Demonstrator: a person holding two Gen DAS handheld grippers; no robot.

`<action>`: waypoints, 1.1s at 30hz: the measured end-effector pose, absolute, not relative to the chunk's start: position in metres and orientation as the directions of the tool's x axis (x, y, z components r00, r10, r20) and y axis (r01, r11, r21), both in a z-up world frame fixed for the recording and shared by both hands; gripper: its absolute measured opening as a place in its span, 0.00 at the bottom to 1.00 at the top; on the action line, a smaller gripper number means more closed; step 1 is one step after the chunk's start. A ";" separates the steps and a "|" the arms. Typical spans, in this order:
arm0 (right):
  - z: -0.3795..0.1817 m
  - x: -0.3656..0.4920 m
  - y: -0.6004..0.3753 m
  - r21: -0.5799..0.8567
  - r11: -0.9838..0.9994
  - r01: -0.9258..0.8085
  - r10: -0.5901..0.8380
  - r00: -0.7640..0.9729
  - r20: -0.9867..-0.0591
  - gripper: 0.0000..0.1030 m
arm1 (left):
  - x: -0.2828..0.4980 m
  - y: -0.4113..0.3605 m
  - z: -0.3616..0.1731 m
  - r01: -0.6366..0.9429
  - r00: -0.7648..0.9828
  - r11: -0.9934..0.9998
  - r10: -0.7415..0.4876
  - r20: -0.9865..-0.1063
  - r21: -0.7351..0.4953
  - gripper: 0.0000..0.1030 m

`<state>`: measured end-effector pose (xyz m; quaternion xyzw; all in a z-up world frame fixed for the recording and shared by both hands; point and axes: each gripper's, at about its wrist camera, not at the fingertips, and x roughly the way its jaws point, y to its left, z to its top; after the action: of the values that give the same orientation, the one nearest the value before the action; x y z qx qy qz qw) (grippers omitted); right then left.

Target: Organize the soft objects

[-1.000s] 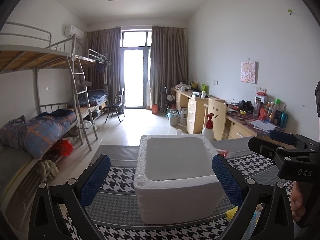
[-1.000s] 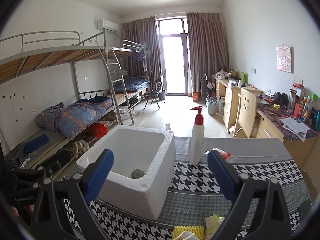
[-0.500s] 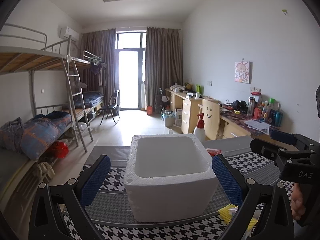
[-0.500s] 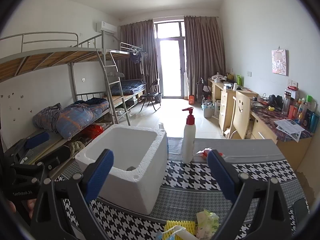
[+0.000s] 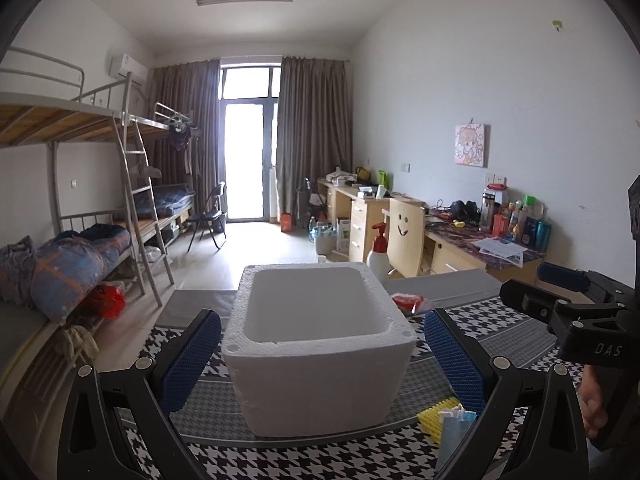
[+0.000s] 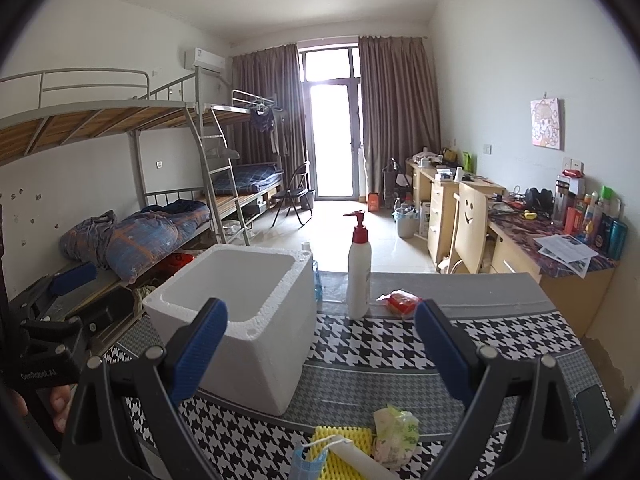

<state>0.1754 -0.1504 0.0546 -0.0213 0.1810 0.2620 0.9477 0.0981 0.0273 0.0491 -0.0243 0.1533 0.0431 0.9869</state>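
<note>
Both tongs hang spread wide and empty above the houndstooth-covered table (image 6: 500, 332), so the step in hand looks like the approach to a pickup rather than a carry. The left tongs (image 5: 320, 354) frame the white foam box (image 5: 320, 344), which stands on the table with its open top up. The right tongs (image 6: 320, 344) point past the box's right side, with a small heap of soft things just beneath them at the near edge: a yellow sponge (image 6: 340, 446), a crumpled greenish packet (image 6: 394, 432) and a blue face mask (image 6: 306, 466) touching or overlapping the sponge.

Judging from the task, the next move calls for the right tongs to dip toward that heap, close on one item alone (the sponge seems the easiest, being thick and springy) and lift it over the rim of the box without nudging the light foam walls.

The right wrist view shows the heap plainly, plus a pump bottle (image 6: 359, 268) standing upright behind the box and a red-and-clear packet (image 6: 402, 302) near its base. The left wrist view catches only a corner of the sponge and mask, with the bottle half hidden by the box, but it looks further down the box's inner walls; the floor of the box is not visible in either view.
</note>
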 end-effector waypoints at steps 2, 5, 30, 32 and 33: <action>0.052 0.175 -0.152 0.055 0.862 -0.504 0.489 0.796 -0.357 0.94 | 0.097 0.026 0.048 -0.090 0.949 0.995 0.075 -0.305 -0.035 0.99; 0.049 0.173 -0.154 0.056 0.863 -0.502 0.486 0.798 -0.356 0.94 | 0.095 0.023 0.047 -0.092 0.952 0.995 0.081 -0.294 -0.027 0.99; 0.034 0.170 -0.171 0.065 0.883 -0.465 0.454 0.810 -0.371 0.94 | 0.097 0.012 0.031 -0.037 0.944 0.998 0.016 -0.330 -0.056 0.99; 0.033 0.170 -0.173 0.069 0.885 -0.461 0.451 0.810 -0.374 0.94 | 0.097 0.010 0.030 -0.032 0.944 0.998 0.010 -0.330 -0.060 0.99; 0.032 0.170 -0.174 0.070 0.886 -0.459 0.449 0.810 -0.376 0.94 | 0.096 0.010 0.030 -0.031 0.944 0.998 0.009 -0.329 -0.060 0.99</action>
<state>0.1699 -0.1742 0.0318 -0.0121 0.1946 0.2385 0.9514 0.0964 0.0101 0.0298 -0.0323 0.1668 0.0102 0.9854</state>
